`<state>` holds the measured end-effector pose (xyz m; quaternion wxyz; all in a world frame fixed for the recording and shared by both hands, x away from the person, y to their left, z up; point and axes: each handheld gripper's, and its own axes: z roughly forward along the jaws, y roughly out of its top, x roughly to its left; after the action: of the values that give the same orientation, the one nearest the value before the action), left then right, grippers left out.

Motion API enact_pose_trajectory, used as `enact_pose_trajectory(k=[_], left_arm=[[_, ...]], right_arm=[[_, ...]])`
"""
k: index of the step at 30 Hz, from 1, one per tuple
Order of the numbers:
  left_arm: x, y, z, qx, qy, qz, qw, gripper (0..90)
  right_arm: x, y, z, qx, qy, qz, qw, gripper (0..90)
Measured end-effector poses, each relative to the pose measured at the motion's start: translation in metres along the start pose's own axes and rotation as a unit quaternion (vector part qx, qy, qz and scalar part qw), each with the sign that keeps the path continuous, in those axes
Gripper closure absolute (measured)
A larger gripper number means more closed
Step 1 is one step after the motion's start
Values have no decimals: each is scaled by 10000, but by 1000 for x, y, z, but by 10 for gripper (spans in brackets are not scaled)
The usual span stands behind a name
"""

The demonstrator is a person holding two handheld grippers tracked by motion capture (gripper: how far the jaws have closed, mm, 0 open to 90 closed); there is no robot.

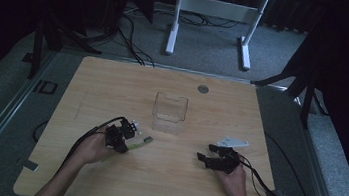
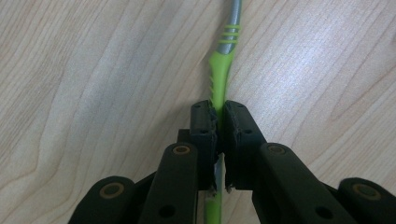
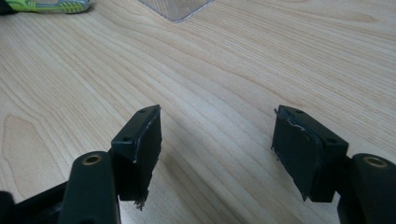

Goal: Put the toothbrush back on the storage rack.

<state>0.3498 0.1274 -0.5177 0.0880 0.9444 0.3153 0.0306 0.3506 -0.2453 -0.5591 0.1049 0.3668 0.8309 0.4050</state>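
The wooden table (image 1: 162,177) takes up the middle of the high view, its light grain running side to side, with a small round metal disc (image 1: 203,89) set into it near the far edge. A clear plastic box (image 1: 169,112), open at the top, stands upright a little above the centre of that frame, and one corner of it shows at the top edge of the right gripper view (image 3: 180,10). The right gripper (image 1: 209,152) lies at the lower right of the high view, held low over the wood by the person's right hand (image 1: 233,178); in its own view (image 3: 217,140) the two black jaws stand wide apart with bare table between them and nothing in their grasp. The left gripper (image 1: 127,140) sits at the lower left of centre in the high view, in the person's left hand (image 1: 93,149), just left of and below the box. In its own view (image 2: 218,123) the jaws are closed onto the green toothbrush (image 2: 219,79), pressing its handle from both sides. The toothbrush lies flat on the table, its long axis running straight up that frame between the pads, the green grip passing into a grey section toward the top edge. In the high view the toothbrush (image 1: 141,143) slants from lower left to upper right, its free end pointing toward the box and stopping just short of it.
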Motion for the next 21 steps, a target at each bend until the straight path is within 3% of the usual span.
enact_pose_trajectory(k=[21], left_arm=[[2,1,-16,-383,30,-210,9990,827]], right_arm=[[0,0,0,-6,-1,-6,10000,326]])
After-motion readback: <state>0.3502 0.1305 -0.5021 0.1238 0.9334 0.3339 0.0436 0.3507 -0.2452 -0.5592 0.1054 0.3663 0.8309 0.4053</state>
